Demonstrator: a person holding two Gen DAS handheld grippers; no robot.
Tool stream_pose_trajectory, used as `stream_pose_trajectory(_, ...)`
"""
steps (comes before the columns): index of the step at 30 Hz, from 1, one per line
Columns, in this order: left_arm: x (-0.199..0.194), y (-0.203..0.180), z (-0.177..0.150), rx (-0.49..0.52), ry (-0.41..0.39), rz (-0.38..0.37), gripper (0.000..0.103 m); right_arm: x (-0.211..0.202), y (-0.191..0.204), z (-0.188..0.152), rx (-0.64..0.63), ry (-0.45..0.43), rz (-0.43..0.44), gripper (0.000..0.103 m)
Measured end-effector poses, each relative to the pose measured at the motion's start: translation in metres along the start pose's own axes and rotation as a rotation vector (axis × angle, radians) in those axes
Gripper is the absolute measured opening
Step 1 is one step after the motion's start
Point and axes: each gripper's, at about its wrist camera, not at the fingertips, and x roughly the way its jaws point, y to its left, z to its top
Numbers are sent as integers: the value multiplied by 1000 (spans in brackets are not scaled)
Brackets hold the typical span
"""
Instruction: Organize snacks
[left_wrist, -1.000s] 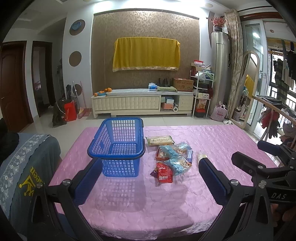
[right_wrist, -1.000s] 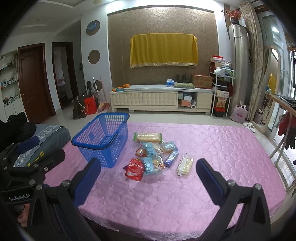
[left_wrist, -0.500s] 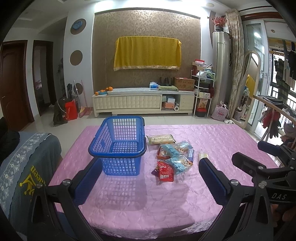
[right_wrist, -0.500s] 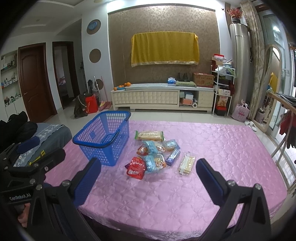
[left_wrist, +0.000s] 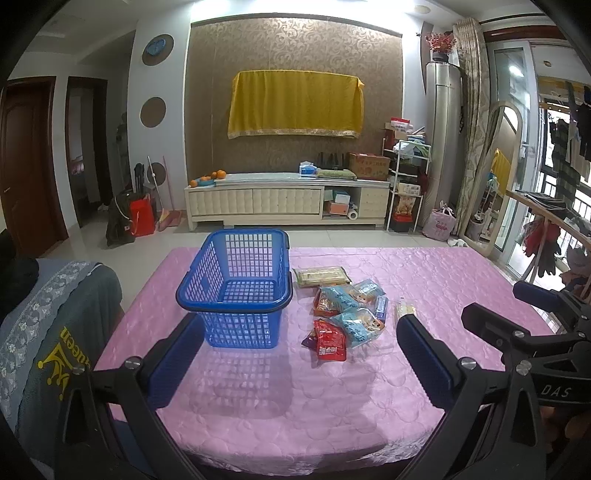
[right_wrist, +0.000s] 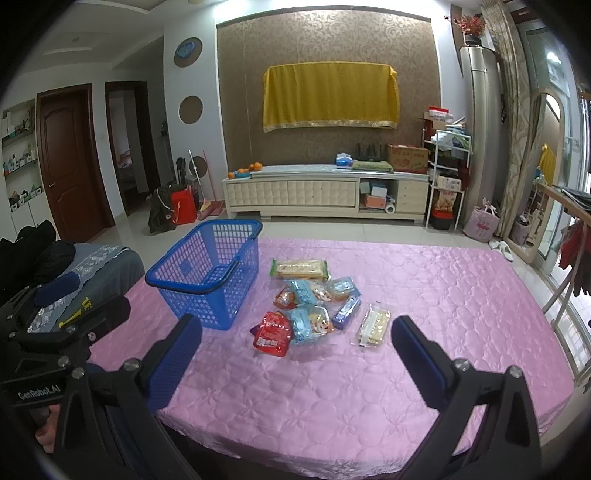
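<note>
Right wrist view: both grippers, left gripper (left_wrist: 295, 354) and right gripper (right_wrist: 295, 352), spread wide (holding nothing) above the pink counter (right_wrist: 424, 295), snacks (right_wrist: 314, 302) beside blue basket (right_wrist: 207, 271).

A table (right_wrist: 424, 295) draped in a quilted pink cloth carries an empty blue basket (right_wrist: 207, 273) and, just beside it, a loose heap of snack packets (right_wrist: 314, 306).

We read "DAS" on the right gripper (left_wrist: 554, 391) body, right of the blue basket (left_wrist: 240, 288) | "GenRobot.AI" on the left gripper (right_wrist: 38, 393) body, left of the basket | "ueen", mirrored, with a yellow crown on the grey cloth (left_wrist: 62, 354) left of the basket | snack packet print too small to read.
</note>
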Motion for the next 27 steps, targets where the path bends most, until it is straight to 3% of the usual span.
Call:
stream_pose_trajectory(10, 26, -5, 13, -12, 30, -16, 103, 21, -11, 14, -5, 29, 20, 103)
stream_pose_trajectory(19, 85, -18, 27, 28, 159, -72, 103, 64, -38, 23, 12, 95, -17, 103)
stream_pose_trajectory(27, 147, -39, 20, 73, 299, -107, 103, 118, -68, 15, 39, 195, -43, 103)
